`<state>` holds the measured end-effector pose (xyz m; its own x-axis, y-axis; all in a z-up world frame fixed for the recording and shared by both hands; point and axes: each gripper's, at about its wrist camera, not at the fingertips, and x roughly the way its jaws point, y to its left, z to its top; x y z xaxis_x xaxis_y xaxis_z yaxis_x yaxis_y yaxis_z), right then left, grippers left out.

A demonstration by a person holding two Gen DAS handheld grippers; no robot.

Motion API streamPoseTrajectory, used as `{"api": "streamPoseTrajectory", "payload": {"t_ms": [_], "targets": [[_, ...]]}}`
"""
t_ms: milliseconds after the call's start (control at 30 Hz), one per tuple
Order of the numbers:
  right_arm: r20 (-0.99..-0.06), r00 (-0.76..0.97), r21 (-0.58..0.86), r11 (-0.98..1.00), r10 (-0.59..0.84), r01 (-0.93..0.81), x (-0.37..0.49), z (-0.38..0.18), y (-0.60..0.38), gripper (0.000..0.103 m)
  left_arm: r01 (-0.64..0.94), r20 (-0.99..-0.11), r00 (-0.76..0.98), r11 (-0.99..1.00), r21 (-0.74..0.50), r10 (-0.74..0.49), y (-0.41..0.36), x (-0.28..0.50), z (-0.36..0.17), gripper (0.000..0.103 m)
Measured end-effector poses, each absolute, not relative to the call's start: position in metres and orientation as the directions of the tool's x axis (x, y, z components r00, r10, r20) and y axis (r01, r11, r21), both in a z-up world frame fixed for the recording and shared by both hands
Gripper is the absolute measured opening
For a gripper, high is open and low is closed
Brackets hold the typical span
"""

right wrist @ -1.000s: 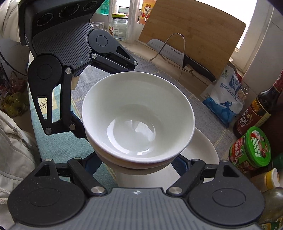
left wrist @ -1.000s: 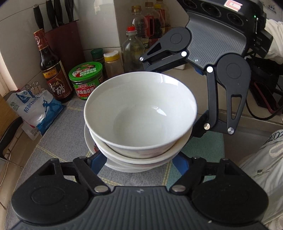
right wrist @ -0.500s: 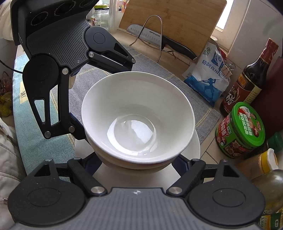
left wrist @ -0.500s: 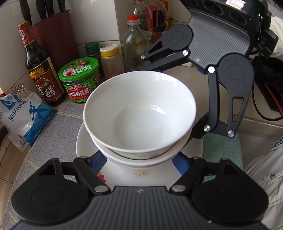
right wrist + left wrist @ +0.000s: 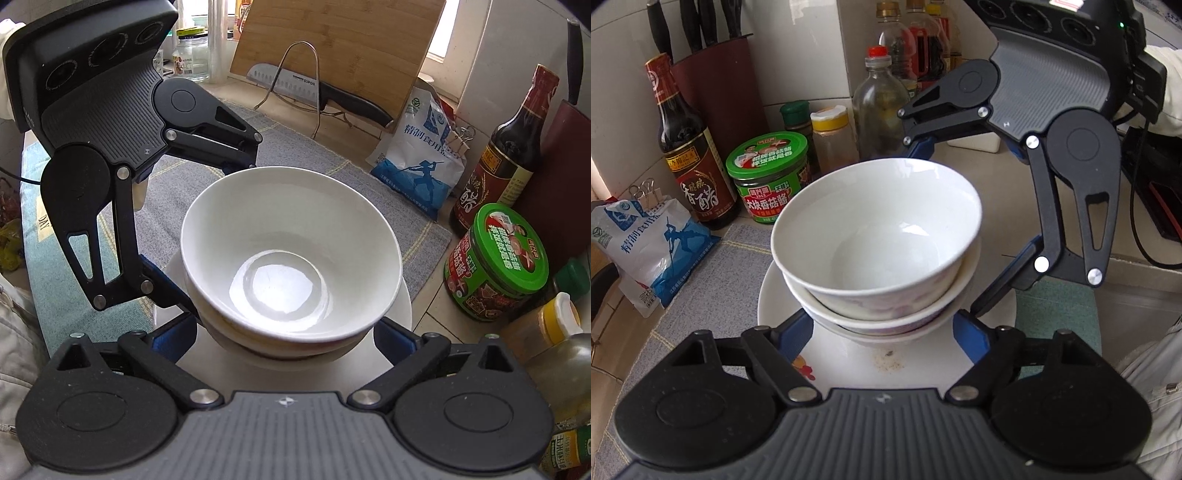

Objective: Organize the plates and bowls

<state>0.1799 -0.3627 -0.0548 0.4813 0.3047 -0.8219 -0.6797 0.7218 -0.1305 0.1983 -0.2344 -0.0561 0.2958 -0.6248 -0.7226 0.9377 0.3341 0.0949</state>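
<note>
A stack of white bowls (image 5: 879,240) sits on a white plate (image 5: 886,365) on the grey mat; it also shows in the right wrist view (image 5: 291,254), with the plate (image 5: 400,302) under it. My left gripper (image 5: 882,325) and my right gripper (image 5: 284,332) face each other across the stack. Each has its blue-padded fingers spread wide on either side of the lower bowls. Whether the pads press on the bowls is hidden by the stack. The right gripper's body (image 5: 1045,110) stands behind the bowls in the left wrist view.
Behind the stack stand a green-lidded jar (image 5: 768,177), a dark vinegar bottle (image 5: 687,147), a knife block (image 5: 716,74) and several condiment bottles. A blue-and-white salt bag (image 5: 650,243) lies at the left. A cutting board (image 5: 332,48) and a knife (image 5: 314,92) lean at the back.
The bowl stack has come down onto the plate and now sits lower and farther from both cameras. The jars and bottles have shifted nearer in both views.
</note>
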Motion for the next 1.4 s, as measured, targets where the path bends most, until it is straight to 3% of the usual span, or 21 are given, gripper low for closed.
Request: {"api": "streamPoseTrajectory", "payload": {"t_ms": [133,333,433,567,700,867,1400], "targets": [[-0.817,0.530,-0.171,0.783,0.226,-0.597,0.168,-0.048,-0.358,0.103,0.890,-0.638,0.408,0.441,0.118,-0.653,-0.205,0.189,-0.046,0.098],[-0.790,0.612,-0.208,0.921,0.040,-0.329,0.138,-0.033,-0.338,0.103,0.722,-0.503,0.634,0.683,0.111,-0.588,-0.169,0.166,-0.024,0.102],[-0.769,0.631,-0.224,0.967,-0.097,-0.125,0.122,-0.027,-0.325,0.103,0.640,-0.498,0.687,0.765,0.068,-0.530,-0.159,0.159,-0.008,0.102],[-0.740,0.634,-0.145,0.973,-0.226,0.178,0.098,-0.017,-0.317,0.103,0.586,-0.542,0.675,0.810,-0.020,-0.501,-0.144,0.150,0.012,0.102],[-0.686,0.650,-0.104,0.928,-0.328,0.359,0.074,-0.002,-0.302,0.103,0.566,-0.579,0.671,0.825,-0.004,-0.463,-0.136,0.136,0.023,0.102],[-0.641,0.670,-0.087,0.902,-0.376,0.423,0.052,0.012,-0.283,0.103,0.560,-0.605,0.659,0.829,-0.004,-0.447,-0.128,0.124,0.027,0.102],[-0.620,0.669,-0.081,0.881,-0.411,0.467,0.030,0.021,-0.269,0.103,0.551,-0.603,0.665,0.835,-0.003,-0.441,-0.121,0.111,0.035,0.102]]}}
